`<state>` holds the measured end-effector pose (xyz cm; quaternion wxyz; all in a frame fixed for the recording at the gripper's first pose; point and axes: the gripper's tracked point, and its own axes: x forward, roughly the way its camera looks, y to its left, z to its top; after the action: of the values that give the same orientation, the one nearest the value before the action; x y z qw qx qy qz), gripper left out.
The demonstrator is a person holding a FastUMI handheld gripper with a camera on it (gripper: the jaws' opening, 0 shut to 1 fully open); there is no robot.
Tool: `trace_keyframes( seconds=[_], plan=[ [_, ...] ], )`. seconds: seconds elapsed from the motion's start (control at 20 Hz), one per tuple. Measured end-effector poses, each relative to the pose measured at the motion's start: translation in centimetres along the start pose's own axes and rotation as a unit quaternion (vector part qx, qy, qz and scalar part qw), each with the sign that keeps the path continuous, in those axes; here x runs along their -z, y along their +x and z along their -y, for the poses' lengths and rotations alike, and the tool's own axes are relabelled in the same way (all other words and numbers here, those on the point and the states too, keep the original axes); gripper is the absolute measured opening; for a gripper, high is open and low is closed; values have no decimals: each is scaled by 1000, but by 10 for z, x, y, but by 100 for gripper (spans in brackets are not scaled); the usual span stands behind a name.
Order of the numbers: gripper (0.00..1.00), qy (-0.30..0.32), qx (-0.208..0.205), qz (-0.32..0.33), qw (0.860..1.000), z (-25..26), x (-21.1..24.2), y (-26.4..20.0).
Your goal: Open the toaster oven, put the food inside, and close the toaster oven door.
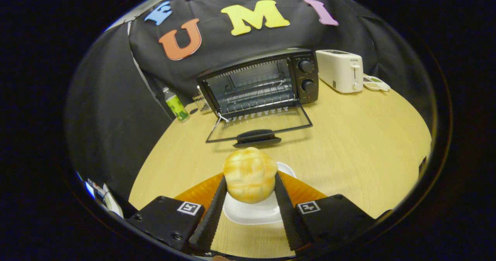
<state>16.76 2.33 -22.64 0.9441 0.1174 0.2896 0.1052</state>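
Table: pale wood table (348, 145), dark cloth behind.
Oven: toaster oven (259, 83) upper centre, door (260, 126) down.
Bun: bread roll (250, 174) lower centre, above white plate (254, 212).
Gripper: the gripper (250, 183) pinches the roll's sides.
Handling: probably light, soft, crushable; hold gently at the widest part.

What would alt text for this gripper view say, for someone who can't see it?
A handheld gripper squeezes a round bread roll between its two fingers, above a white plate on a wooden table. Beyond them, a black toaster oven sits with its door folded down open, a white toaster beside it.
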Motion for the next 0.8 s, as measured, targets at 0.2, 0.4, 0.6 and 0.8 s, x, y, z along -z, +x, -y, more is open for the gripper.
trace_keyframes(
  seconds=[0.2, 0.4, 0.6, 0.8],
  plan=[
    [76, 13, -22, 77, 997, -11, -41, -4],
    [75, 15, -40, 125, 991, -19, -73, 10],
    [76, 41, -65, 159, 984, -25, -97, 40],
    [75, 51, -64, 189, 979, -18, -126, 83]
  ],
)
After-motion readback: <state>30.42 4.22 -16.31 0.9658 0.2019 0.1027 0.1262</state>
